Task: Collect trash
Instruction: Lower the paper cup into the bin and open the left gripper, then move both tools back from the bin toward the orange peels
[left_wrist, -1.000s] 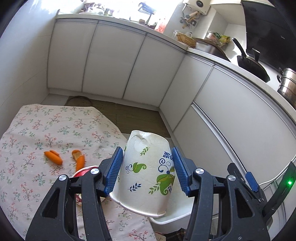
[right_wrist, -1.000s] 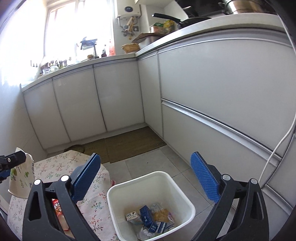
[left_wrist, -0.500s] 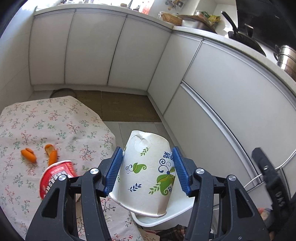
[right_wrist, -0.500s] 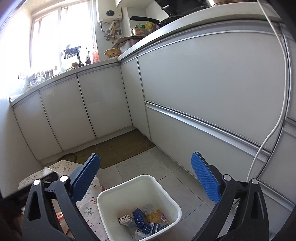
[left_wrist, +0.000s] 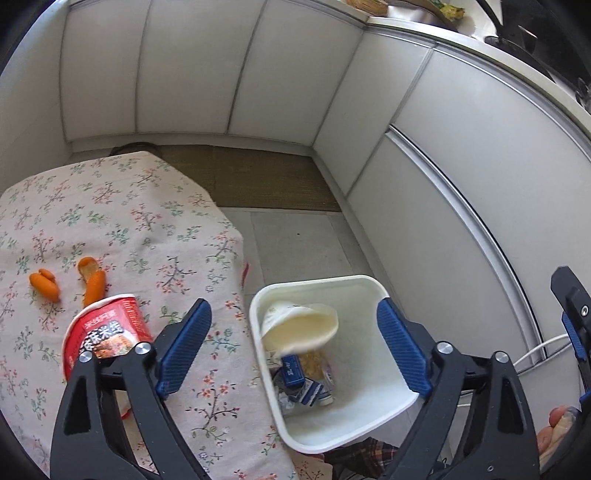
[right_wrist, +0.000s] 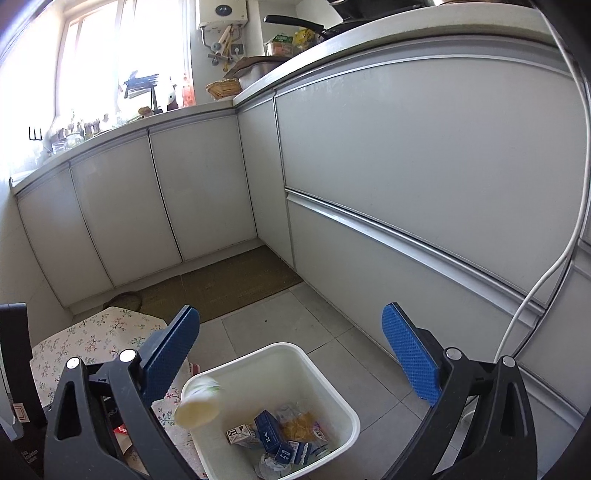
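The white paper cup (left_wrist: 299, 326) with a leaf print hangs blurred over the white square plastic bin's (left_wrist: 373, 284) left rim, free of the left gripper (left_wrist: 293, 349), whose blue jaws are opening around nothing. The right gripper (right_wrist: 291, 352) gapes wide, empty. Left, a red noodle tub (left_wrist: 101, 332) printed with Chinese characters lies on the floral cloth (left_wrist: 122, 214).

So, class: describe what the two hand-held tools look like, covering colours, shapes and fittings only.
Both look alike. The left tool has a black plastic frame with triangular cut-outs, silver round bolts at the joints, and two blue finger pads with ribbed faces. The right tool has the same black frame and silver bolts, and its blue pads are finely textured.
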